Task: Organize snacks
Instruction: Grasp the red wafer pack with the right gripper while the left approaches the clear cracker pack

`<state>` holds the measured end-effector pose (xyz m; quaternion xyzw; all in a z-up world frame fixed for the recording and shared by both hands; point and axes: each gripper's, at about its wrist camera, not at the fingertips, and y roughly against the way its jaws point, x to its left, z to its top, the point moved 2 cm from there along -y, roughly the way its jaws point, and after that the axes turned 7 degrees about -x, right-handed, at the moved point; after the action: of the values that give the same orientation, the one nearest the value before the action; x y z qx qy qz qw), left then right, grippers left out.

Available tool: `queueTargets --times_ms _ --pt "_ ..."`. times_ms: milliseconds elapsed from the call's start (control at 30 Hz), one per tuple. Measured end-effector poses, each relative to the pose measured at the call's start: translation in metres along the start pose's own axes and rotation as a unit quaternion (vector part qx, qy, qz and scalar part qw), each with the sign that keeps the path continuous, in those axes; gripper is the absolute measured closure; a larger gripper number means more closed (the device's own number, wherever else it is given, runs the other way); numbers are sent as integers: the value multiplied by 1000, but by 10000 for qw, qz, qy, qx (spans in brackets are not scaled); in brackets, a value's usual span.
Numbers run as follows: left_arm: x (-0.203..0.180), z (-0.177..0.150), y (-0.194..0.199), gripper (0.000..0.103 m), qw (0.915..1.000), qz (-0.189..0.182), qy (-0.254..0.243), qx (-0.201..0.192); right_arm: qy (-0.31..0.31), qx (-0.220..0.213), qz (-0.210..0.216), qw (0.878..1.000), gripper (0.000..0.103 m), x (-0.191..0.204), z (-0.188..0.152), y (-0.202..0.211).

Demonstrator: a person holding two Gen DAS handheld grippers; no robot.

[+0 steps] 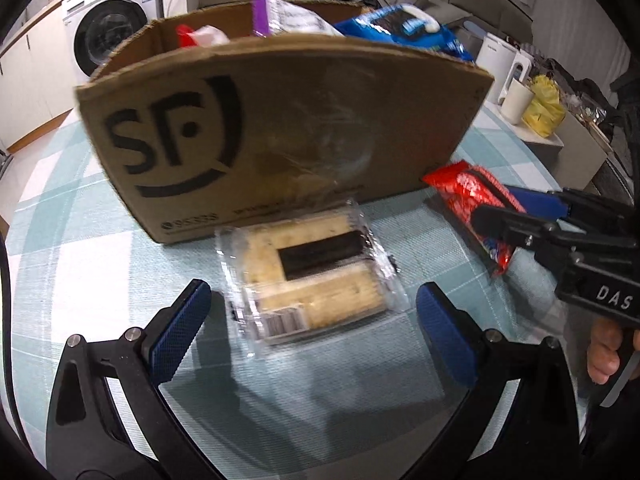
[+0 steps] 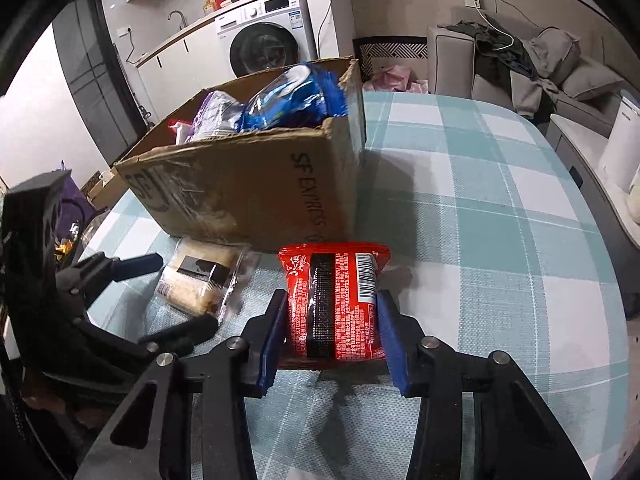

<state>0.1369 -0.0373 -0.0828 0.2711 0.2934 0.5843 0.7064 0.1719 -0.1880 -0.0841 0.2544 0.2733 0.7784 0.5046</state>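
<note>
Checked table (image 2: 480,208): cardboard box (image 1: 280,136), clear pastry pack (image 1: 316,276).

Right gripper (image 2: 330,316) pitched down, blue pads clamped on both sides of the red snack packet (image 2: 334,300); a hand (image 1: 606,354) visible on its trigger grip. Left gripper (image 1: 312,312) also angled down, jaws spread wide, pads clear of the clear-wrapped snack (image 1: 308,276) between them.

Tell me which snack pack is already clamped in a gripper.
The red snack packet, pinched between the right gripper pads. The clear-wrapped cake pack lies free on the table ahead of the open left gripper; the rest sit inside the cardboard box.
</note>
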Motion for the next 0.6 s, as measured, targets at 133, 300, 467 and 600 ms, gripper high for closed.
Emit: queueTargets --times_ms 133,300,467,600 --pt "-15 0 -9 1 9997 166 -192 73 -35 -34 11 10000 58 -4 1 2" --pt "-27 2 -17 1 9992 289 -254 105 -66 -48 24 10000 58 -4 0 4" --pt "-26 4 -18 3 9993 287 -236 95 -80 -57 18 9999 58 -4 1 6" --pt "-13 0 -10 13 9994 264 -207 2 -53 -65 8 10000 58 -2 0 8"
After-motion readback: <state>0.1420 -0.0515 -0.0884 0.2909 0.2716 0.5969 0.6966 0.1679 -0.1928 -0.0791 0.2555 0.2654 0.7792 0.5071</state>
